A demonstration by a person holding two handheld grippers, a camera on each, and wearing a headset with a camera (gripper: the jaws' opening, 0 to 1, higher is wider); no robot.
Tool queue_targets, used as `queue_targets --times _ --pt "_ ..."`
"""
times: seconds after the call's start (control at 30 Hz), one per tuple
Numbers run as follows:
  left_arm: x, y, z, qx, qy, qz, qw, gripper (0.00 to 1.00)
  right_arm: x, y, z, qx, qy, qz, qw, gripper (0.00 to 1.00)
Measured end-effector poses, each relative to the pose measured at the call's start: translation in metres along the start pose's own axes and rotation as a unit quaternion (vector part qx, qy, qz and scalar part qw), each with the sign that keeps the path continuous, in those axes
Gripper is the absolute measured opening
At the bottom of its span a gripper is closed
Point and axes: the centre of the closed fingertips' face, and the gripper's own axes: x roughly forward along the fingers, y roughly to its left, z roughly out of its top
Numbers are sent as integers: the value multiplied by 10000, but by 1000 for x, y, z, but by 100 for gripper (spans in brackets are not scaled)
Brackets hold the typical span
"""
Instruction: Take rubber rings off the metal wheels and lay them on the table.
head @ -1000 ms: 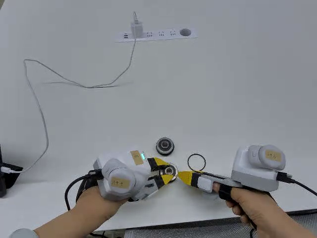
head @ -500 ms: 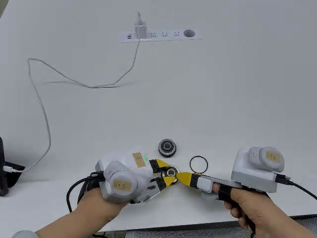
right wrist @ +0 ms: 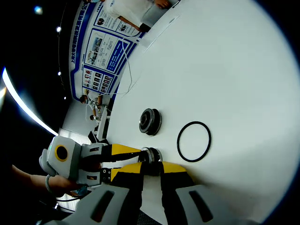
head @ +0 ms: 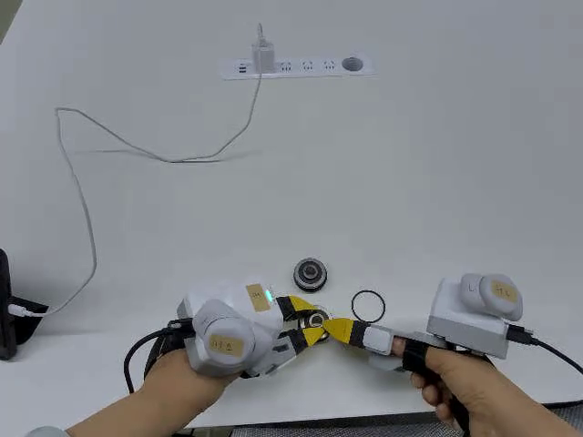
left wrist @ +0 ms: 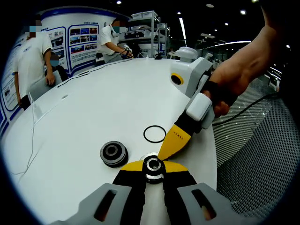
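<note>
Two grippers on one wheel, low centre of the head view.
Our left gripper (left wrist: 153, 168) pinches the small silver metal wheel (head: 316, 319). Our right gripper (right wrist: 152, 168) flanks it with narrowed jaws, and we cannot tell if they grip. On the white table (head: 437, 182), a thin black rubber ring (head: 368, 306) lies just right and a black-rimmed metal wheel (head: 310, 273) just above.

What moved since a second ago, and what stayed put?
Very little. The right tongs edged a bit closer to the metal wheel clamped in the left tongs, so their tip now seems to reach its rim. Nothing was grabbed or dropped. The other wheel and the loose rubber ring stayed put on the table; only the camera drifted.
</note>
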Motion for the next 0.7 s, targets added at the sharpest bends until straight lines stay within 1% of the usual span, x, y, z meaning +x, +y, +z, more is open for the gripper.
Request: queue_targets --times 0.07,0.13,0.17,0.33,0.57,0.7 --pt "0 0 0 -2 1 -2 10000 14 0 1 0 -12 8 1 10000 16" --pt "0 0 0 -2 1 -1 10000 14 -1 5 0 45 15 92 9999 14" --pt "0 -1 0 0 0 -2 10000 14 -1 6 0 -1 22 85 10000 15" --pt "0 -1 0 7 9 -4 10000 14 -1 6 0 -39 23 83 10000 15" --pt "0 -1 -1 -6 3 0 10000 14 0 4 1 13 3 127 9999 15" --pt "0 -1 -1 6 11 -3 10000 14 -2 6 1 -33 17 138 9999 15"
